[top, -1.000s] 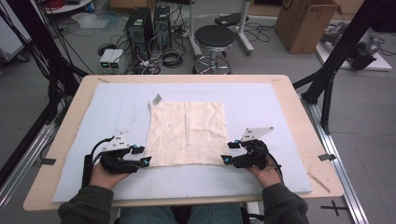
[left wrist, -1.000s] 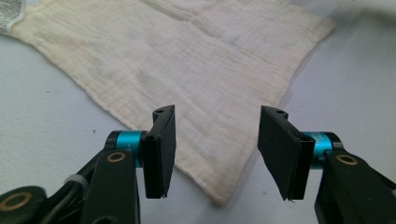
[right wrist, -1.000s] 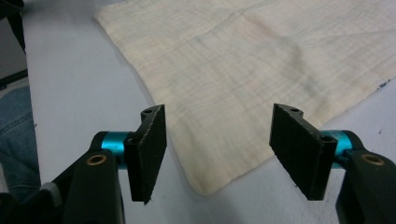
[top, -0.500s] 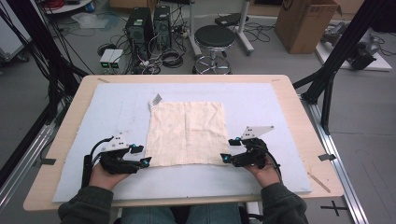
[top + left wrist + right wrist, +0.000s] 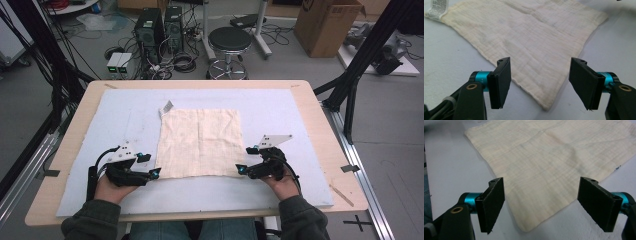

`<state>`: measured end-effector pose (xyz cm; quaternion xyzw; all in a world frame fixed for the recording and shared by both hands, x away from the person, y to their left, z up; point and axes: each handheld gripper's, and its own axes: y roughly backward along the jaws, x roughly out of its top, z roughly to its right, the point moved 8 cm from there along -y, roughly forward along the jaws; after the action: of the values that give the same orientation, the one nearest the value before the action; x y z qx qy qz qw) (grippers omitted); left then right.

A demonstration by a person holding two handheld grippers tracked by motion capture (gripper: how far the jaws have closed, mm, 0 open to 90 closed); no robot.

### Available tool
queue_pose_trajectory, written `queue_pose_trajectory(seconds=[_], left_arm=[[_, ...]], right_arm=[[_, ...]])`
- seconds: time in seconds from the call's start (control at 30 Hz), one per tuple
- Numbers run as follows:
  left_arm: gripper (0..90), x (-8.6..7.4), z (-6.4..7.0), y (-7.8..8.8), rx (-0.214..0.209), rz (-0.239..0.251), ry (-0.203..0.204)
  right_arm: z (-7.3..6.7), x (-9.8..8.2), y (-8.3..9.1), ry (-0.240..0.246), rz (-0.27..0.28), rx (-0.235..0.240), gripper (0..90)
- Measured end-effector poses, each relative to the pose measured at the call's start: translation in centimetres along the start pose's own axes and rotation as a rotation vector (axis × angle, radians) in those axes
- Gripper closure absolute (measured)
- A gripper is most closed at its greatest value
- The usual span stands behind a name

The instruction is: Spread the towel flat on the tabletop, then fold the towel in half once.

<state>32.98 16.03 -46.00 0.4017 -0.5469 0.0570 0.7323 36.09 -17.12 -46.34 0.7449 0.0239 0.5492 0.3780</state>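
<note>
Pale blue mat (image 5: 100,130) w/ cream muslin cloth (image 5: 200,142) flat at centre. Our left gripper (image 5: 148,165) & right gripper (image 5: 245,158) have just been opening, jaws wide, straddling near corners, nothing pinched. Risk: we snag the mat too.

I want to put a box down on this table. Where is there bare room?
The blue mat lies bare left and right of the cream cloth, and beyond its far edge. The near side is crowded: the left gripper and right gripper sit at the cloth's near corners, jaws open.
</note>
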Motion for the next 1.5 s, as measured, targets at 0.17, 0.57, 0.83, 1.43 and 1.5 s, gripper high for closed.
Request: queue_pose_trajectory(seconds=[0.17, 0.57, 0.83, 1.43, 1.5], left_arm=[[33.7, 0.0, -0.12, 0.06, 0.005, 0.002, 0.002], [32.6, -0.03, -0.24, 0.1, 0.013, 0.003, 0.002], [32.5, 0.03, -0.37, 0.29, 0.015, 0.008, 0.002], [33.3, 0.03, -0.92, 0.23, 0.015, 0.007, 0.024], [33.2, 0.13, -0.87, 0.19, 0.014, 0.013, 0.033]], right_arm=[[0.21, 0.03, 0.04, -0.013, 0.006, -0.015, 18.1], [0.36, -0.11, -0.16, -0.025, 0.0, -0.029, 13.6], [0.32, -0.13, -0.25, -0.027, -0.001, -0.036, 12.8], [0.45, -0.11, -0.65, -0.033, 0.007, -0.023, 12.2], [0.37, -0.19, -0.66, -0.031, 0.006, -0.022, 12.2]])
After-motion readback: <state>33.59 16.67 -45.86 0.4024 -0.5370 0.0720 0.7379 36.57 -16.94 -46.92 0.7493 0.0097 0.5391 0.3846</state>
